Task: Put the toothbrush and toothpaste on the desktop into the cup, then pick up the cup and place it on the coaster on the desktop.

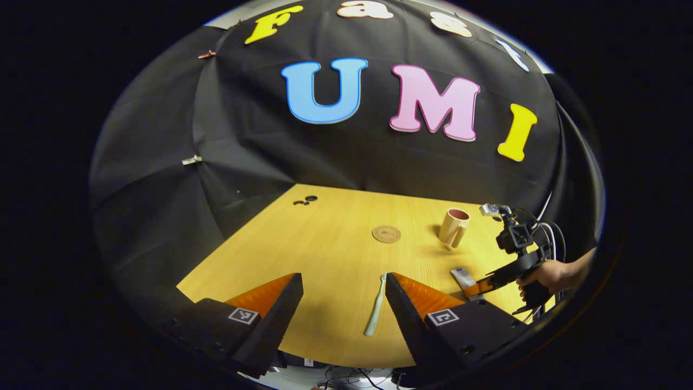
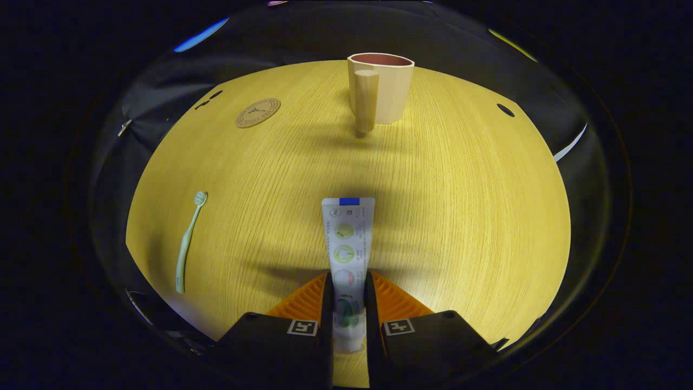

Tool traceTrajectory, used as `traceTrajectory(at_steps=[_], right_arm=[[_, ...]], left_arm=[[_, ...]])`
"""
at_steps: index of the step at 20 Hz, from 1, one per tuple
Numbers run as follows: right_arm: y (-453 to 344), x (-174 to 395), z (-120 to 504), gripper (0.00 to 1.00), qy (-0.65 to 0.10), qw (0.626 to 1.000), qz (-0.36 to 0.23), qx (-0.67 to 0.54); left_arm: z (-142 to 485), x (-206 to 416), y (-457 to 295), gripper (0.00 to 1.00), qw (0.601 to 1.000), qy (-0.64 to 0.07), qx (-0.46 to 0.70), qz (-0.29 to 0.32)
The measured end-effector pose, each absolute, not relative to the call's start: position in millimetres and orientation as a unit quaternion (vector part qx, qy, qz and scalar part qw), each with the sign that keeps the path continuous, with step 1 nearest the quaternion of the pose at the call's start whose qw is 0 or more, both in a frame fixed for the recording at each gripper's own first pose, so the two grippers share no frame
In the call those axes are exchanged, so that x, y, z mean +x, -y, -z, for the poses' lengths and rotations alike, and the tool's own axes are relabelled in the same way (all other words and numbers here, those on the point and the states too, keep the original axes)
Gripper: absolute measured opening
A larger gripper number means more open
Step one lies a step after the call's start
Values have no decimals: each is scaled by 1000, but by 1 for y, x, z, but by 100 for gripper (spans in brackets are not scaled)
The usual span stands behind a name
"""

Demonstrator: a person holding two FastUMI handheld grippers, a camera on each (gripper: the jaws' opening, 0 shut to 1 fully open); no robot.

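Observation:
A white toothpaste tube [image 2: 347, 238] lies on the wooden desk [image 2: 465, 216], and my right gripper [image 2: 347, 284] is shut on its lower end. Farther off stands a beige cup [image 2: 381, 89] with a dark red inside, handle toward me. A pale green toothbrush [image 2: 188, 242] lies at the left, and a round brown coaster [image 2: 257, 112] sits far left. In the left gripper view my left gripper [image 1: 341, 287] hangs open above the desk's near edge, with the toothbrush [image 1: 377, 306] beside its right finger. The right gripper [image 1: 479, 284], the toothpaste [image 1: 463, 278], the cup [image 1: 453, 227] and the coaster [image 1: 386, 234] lie beyond.
A hand [image 1: 549, 276] holds the right gripper at the desk's right edge, with cables behind it. Small dark holes [image 1: 305, 201] mark the far left corner of the desk, and another hole [image 2: 505, 110] sits to the right of the cup. Black cloth walls the booth.

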State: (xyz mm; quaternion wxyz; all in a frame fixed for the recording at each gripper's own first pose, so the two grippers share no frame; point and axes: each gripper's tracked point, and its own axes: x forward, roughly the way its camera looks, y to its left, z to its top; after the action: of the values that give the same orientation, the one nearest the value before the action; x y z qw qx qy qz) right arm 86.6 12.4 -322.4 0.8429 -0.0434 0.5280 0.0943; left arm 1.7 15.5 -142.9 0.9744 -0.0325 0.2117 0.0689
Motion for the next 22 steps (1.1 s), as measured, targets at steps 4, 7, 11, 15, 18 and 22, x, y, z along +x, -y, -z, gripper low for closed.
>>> traceTrajectory(at_steps=[4, 7, 11, 15, 18, 22], right_arm=[[-6, 90, 304, 29, -506, 857, -97, -25], [0, 86, 285, 29, -490, 866, -95, -1], [11, 76, 264, 29, -466, 879, -101, -3], [12, 67, 260, 29, -455, 884, -103, 14], [5, 56, 252, 29, -442, 889, -111, 46], [2, 47, 247, 29, -433, 892, -117, 57]], left_arm=[[193, 28, -7, 98, 959, -281, -38, -25], [236, 47, 0, 98, 942, -335, -18, -3], [281, 68, 12, 96, 915, -401, 14, 27], [312, 82, 14, 94, 885, -465, 26, 29], [323, 86, 10, 88, 867, -496, 41, 31], [329, 84, 15, 74, 844, -532, 48, 43]])
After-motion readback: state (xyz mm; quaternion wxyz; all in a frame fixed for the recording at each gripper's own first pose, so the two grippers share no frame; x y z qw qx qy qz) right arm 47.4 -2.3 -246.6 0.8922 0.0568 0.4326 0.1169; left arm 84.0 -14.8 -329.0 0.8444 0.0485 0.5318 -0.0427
